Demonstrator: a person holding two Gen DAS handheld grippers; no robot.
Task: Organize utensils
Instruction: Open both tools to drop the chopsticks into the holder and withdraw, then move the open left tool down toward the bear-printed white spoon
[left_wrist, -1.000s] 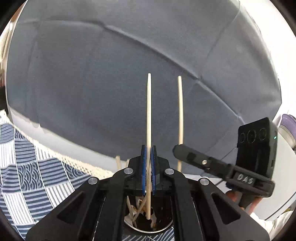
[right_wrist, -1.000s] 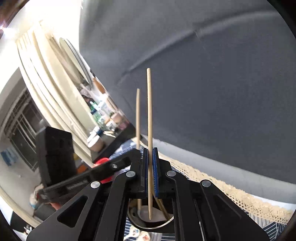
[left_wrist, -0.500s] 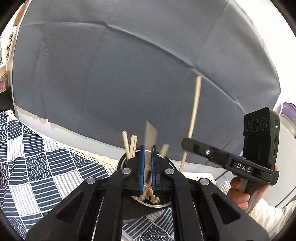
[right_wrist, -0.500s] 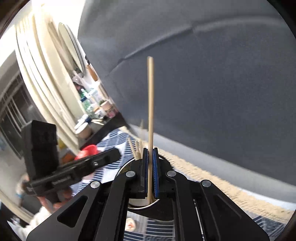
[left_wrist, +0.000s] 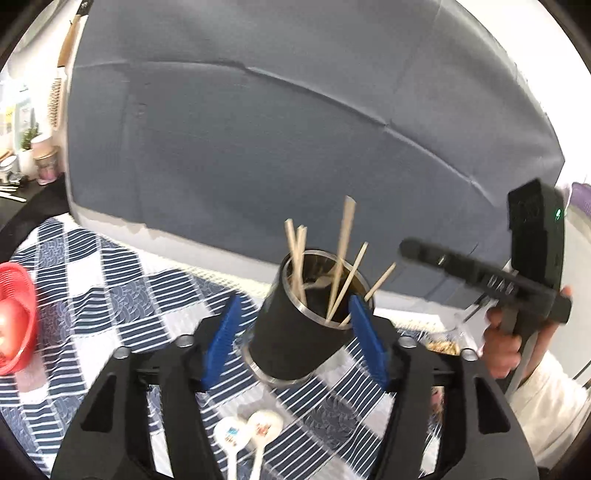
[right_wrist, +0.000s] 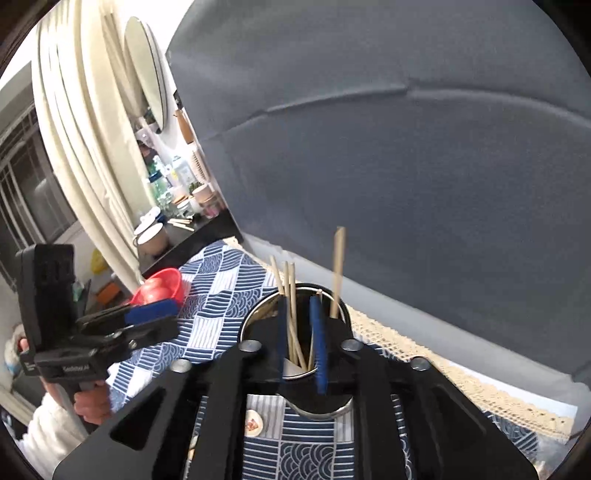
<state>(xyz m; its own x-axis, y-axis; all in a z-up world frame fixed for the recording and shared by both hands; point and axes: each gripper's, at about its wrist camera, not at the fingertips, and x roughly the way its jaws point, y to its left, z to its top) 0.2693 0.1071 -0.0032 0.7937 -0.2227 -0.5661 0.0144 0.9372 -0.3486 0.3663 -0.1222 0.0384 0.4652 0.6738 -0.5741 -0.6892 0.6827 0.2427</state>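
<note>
A black cup with a steel rim stands on the patterned cloth and holds several wooden chopsticks. My left gripper is open, its jaws still opening. Its blue pads stand wide on either side of the cup without touching it. My right gripper hovers over the cup's rim, its jaws opening a little. Chopsticks show through the gap, but the pads press on none. One tall chopstick leans in the cup. Two white spoons lie in front of the cup.
A blue-and-white tablecloth with a lace edge covers the table before a grey backdrop. A red basket sits at the left edge. A hand holds the right gripper's handle. A side shelf with cups lies beyond.
Each gripper was shut on an upright chopstick. Both chopsticks now stand in the cup, both pairs of jaws have parted, and both grippers have drawn back from the cup.
</note>
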